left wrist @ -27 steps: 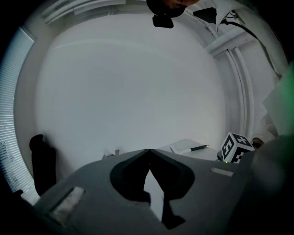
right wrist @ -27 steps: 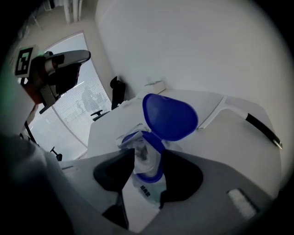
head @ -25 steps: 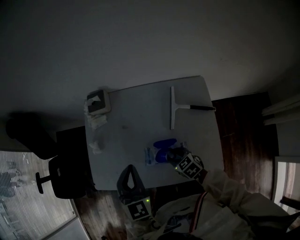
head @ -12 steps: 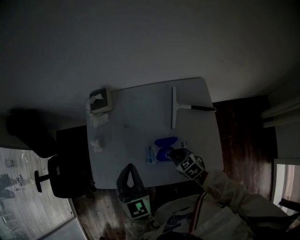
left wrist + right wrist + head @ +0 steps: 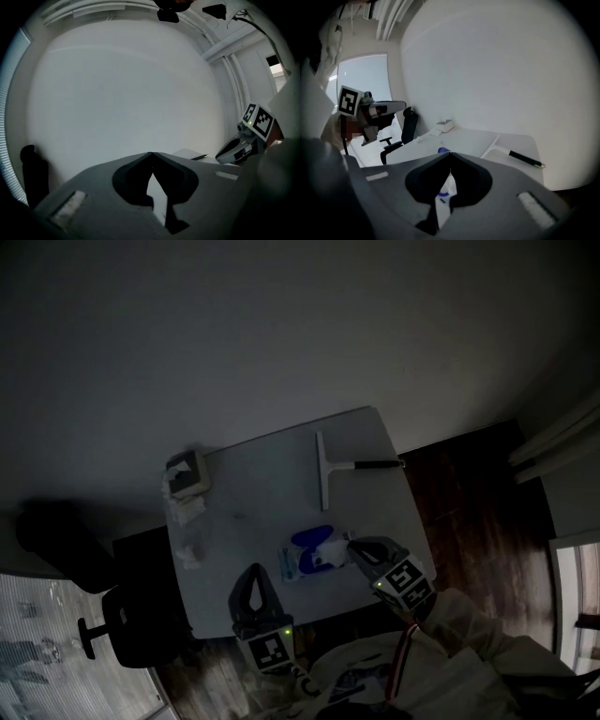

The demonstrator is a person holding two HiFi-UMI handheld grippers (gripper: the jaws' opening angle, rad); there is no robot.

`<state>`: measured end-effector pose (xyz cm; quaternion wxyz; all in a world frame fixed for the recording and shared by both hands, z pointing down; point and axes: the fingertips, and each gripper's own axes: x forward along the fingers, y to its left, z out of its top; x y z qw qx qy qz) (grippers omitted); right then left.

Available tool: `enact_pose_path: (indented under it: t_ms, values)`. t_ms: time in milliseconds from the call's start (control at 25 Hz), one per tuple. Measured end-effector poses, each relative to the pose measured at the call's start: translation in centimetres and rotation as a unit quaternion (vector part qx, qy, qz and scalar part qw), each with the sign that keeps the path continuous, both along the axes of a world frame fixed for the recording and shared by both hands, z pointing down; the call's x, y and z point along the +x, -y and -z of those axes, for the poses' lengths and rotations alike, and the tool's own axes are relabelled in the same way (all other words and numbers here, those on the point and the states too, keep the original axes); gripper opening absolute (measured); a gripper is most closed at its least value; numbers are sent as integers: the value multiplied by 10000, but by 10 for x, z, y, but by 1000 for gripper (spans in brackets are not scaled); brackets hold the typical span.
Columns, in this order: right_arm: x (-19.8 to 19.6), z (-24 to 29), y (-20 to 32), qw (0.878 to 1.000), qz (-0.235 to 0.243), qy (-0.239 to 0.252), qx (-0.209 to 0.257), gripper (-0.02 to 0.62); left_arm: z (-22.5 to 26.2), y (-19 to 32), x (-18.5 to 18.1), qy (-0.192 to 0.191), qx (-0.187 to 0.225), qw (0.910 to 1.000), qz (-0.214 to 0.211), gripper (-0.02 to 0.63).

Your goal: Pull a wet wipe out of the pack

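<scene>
The wet wipe pack (image 5: 296, 563) lies near the white table's (image 5: 262, 488) front edge, its blue lid (image 5: 308, 538) flipped open. My right gripper (image 5: 351, 545) hovers just right of the pack, raised off the table, shut on a white wet wipe (image 5: 333, 550) that stretches back toward the opening. In the right gripper view the jaws (image 5: 450, 154) meet at the tips, with the white wipe (image 5: 442, 206) hanging in the gap below. My left gripper (image 5: 258, 571) sits at the table's front edge, left of the pack. It is shut and holds nothing (image 5: 151, 153).
A squeegee (image 5: 322, 470) with a black handle lies at the table's far right. A tissue box (image 5: 185, 472) stands at the far left corner, with crumpled wipes (image 5: 188, 555) along the left edge. An office chair (image 5: 122, 624) stands left of the table.
My right gripper has lifted up and away to the right of the pack, drawing a white wipe out with it. The left gripper has risen slightly.
</scene>
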<state>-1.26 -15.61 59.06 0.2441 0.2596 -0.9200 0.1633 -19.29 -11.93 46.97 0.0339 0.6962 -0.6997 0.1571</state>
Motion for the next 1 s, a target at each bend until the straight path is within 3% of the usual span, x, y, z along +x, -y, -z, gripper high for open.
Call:
enact_pose_path:
  t_ms: [240,480,720,1000]
  values:
    - [44,79,16,9932,-725,705,568,11,25,20,31,162,272,9989,-334,5]
    - [94,133,15,9805,-1066,1112,1220,11,40,18,75,191,379,9978,-512,5]
    - [128,151,5,9744,-1251,1353,1291,11,40,-2,103,231,324,9980,-489,5]
    - [129,162,-50,9709,-1407,1387,1352,11,48,-53,100,190,469,9971,-574,5]
